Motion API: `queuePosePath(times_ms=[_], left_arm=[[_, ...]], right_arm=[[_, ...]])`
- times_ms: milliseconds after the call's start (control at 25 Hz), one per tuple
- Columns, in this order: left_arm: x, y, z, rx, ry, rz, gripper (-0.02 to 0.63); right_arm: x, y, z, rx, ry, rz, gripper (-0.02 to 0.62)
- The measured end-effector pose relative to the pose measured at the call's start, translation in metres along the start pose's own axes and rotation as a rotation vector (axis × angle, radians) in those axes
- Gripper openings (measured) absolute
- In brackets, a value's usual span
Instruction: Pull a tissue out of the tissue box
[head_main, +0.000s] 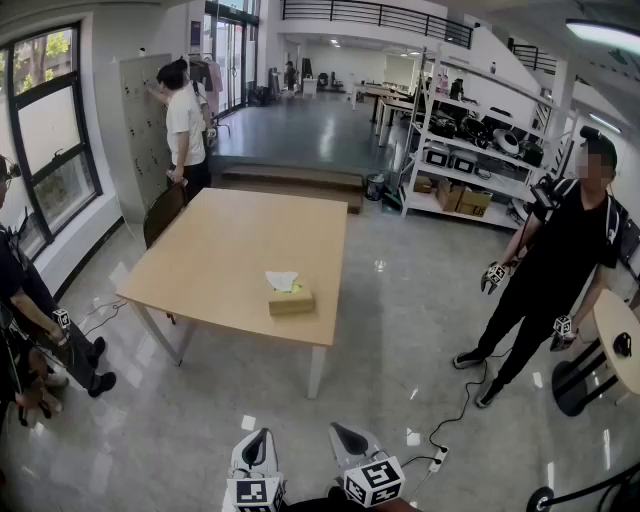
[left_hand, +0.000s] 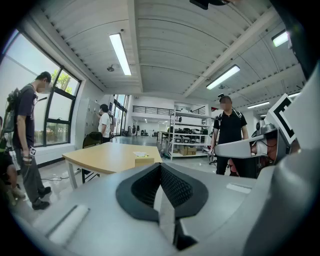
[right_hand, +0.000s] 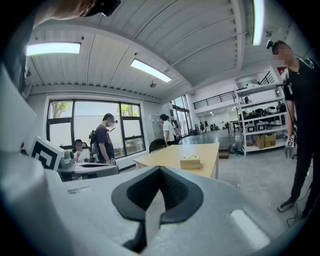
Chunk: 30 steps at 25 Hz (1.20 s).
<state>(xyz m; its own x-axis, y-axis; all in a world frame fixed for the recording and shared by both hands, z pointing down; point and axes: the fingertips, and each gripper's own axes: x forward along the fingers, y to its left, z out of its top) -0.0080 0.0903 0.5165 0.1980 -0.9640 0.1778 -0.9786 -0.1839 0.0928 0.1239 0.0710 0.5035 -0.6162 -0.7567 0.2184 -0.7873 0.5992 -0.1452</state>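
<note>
**Task not yet begun.** The left gripper (head_main: 257, 445) and right gripper (head_main: 347, 438) sit side by side at the bottom edge of the head view, well apart from the surface (head_main: 220, 250). Each gripper view shows its jaws clenched tip to tip, with nothing between them. The box (head_main: 291, 301) stands upright on the surface near its near right corner, and a white tissue (head_main: 281, 281) rises from its top slot. Neither is touched. Everything remains to be done: the approach across the floor, the release of one pair of jaws, the pinch on the tissue and the pull. The light box may lift with the sheet, so the other gripper will probably need to steady it. Surroundings, left to right: a person (head_main: 30, 320) by the window; a chair (head_main: 163, 212) at the surface's far left corner; a second person (head_main: 185, 125) beyond it; shelving (head_main: 480, 150); a cable (head_main: 437, 458) on the floor right of the grippers; a third person (head_main: 555, 270) in black. Nothing stands between grippers and box, and the cable lies off the direct path.
</note>
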Motion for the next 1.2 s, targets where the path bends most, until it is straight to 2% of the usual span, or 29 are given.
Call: queuePosePath(times_ms=[600,880,1200], left_arm=[[-0.002,0.011,0.003,0.004,-0.007,-0.006,0.018],[-0.007,0.021,0.011,-0.030,0.007,0.026,0.018],[-0.016,0.036,-0.001,-0.024,-0.008,0.016,0.020]], right_arm=[[0.005,0.008,0.004,0.000,-0.007,-0.003,-0.009],[0.013,0.016,0.003,0.035,-0.003,0.019,-0.008],[0.015,0.032,0.002,0.033,-0.001,0.006,-0.008]])
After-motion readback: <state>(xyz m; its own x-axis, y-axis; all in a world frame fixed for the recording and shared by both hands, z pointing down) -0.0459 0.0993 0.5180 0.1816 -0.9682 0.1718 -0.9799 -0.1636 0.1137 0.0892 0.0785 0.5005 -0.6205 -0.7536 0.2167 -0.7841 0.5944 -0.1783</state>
